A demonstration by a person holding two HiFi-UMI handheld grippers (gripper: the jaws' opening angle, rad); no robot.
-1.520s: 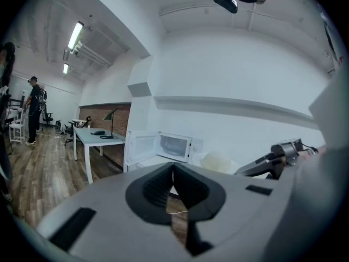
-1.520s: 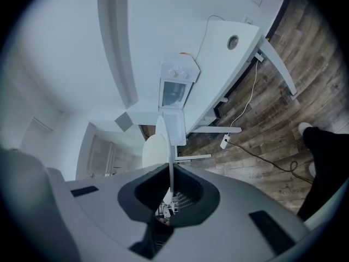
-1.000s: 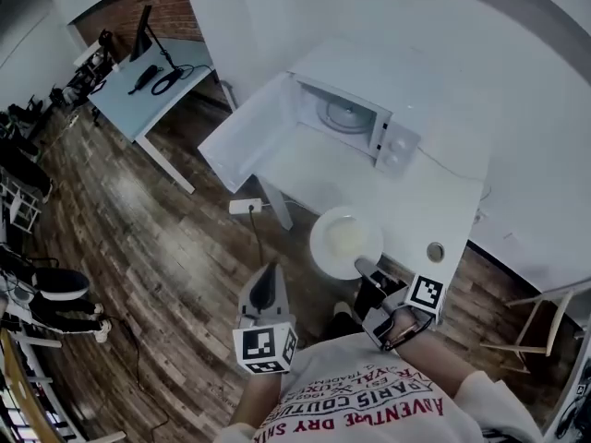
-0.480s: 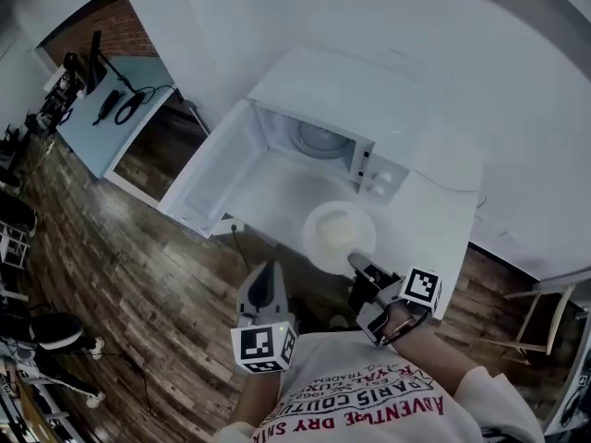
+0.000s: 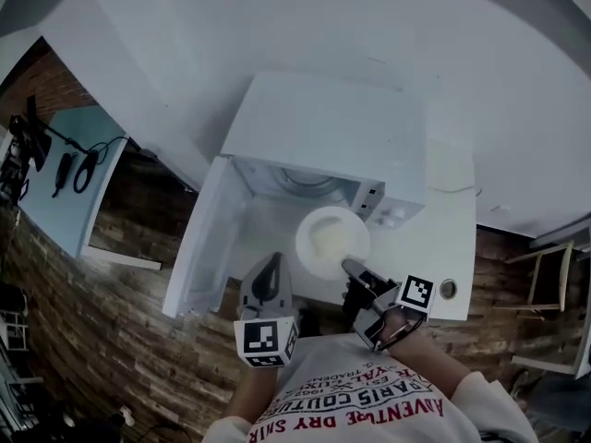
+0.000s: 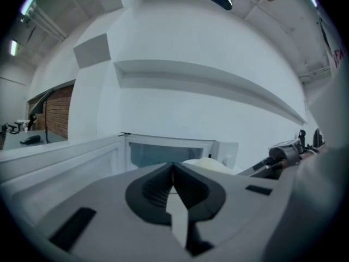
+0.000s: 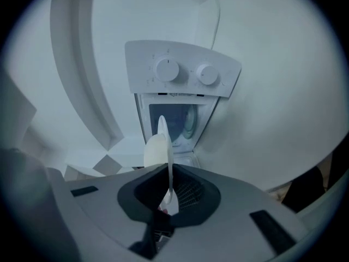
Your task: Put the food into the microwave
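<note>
The plate (image 5: 306,250), seemingly of pale food (image 5: 331,236), is clamped at its rim by the right gripper (image 5: 348,267); the open microwave (image 5: 323,137) is noted at twelve o'clock; the left gripper (image 5: 271,264) is closed, empty.

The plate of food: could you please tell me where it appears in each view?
Head view: the plate is at centre, before the open microwave, its near rim pinched by the right tongs.
Left gripper view: only a pale sliver just right of centre, beyond the left tongs.
Right gripper view: edge-on, a thin upright blade at centre.
Shared landmark: the microwave's open cavity.
</note>
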